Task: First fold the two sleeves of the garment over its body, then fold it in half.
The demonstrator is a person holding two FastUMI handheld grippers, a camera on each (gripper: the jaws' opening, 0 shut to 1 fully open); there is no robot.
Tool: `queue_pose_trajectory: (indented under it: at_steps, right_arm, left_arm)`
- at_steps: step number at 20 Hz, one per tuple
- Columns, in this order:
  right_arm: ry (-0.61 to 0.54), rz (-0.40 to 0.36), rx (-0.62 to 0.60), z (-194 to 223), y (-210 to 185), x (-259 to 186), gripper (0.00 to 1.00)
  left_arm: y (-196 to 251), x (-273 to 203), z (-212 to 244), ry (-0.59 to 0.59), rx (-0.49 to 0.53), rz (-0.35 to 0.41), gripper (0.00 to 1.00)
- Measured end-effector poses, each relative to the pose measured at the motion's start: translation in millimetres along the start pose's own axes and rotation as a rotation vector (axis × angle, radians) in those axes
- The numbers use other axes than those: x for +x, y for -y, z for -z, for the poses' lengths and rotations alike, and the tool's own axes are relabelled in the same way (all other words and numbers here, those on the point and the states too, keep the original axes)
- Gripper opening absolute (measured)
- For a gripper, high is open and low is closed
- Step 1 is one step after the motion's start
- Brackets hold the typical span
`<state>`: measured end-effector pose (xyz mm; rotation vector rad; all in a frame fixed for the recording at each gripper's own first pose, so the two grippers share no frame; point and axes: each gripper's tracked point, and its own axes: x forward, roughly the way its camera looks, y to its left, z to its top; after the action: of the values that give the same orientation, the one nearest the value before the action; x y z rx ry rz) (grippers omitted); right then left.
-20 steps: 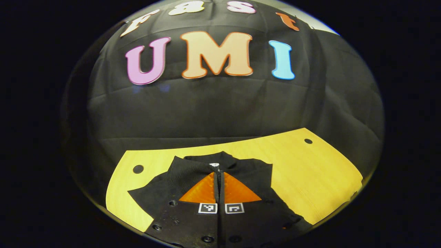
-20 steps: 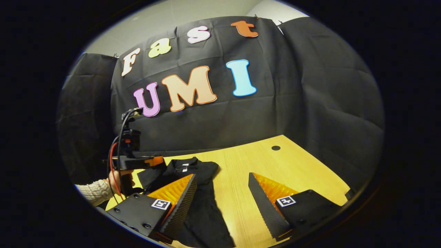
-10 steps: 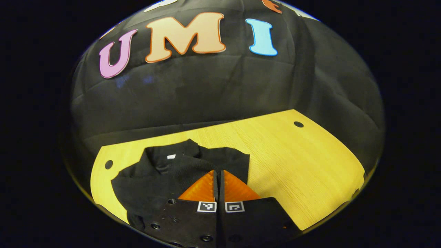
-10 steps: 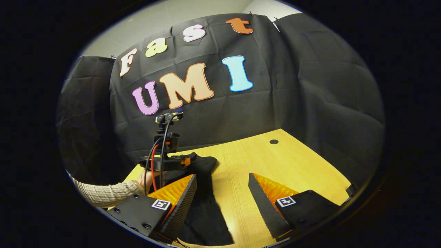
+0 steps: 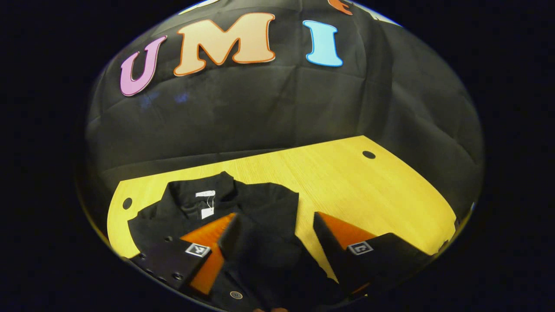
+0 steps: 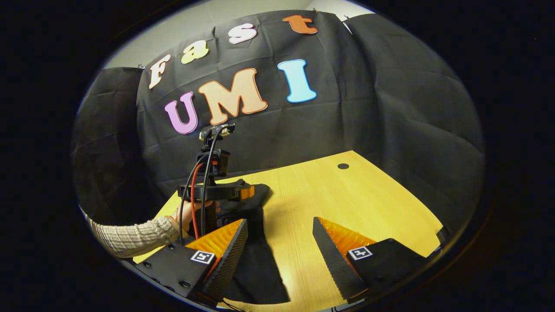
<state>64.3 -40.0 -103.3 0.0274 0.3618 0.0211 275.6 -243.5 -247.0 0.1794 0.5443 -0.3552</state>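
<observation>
The left gripper view sat low and close over the garment (image 5: 260,208) near the worktop's (image 5: 347,182) left edge, facing the back wall. The right gripper view looked from farther right, sharing both garment and worktop.
</observation>
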Motion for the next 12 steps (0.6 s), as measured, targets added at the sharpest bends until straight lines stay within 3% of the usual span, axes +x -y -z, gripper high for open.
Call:
queue_pose_trajectory:
  at_steps: [2,8,12]
  right_arm:
    - [-0.001,-0.006,-0.007,1,0,1,0.95]
    - [-0.015,-0.044,-0.023,12,-4,7,0.95]
    - [-0.028,-0.076,-0.05,20,-7,12,0.95]
  left_arm:
    - [4,-12,-19,0.065,0.005,0.007,0.92]
    - [-24,-72,-65,0.223,0.041,-0.052,0.91]
    - [-49,-121,-66,0.277,-0.001,-0.1,0.9]
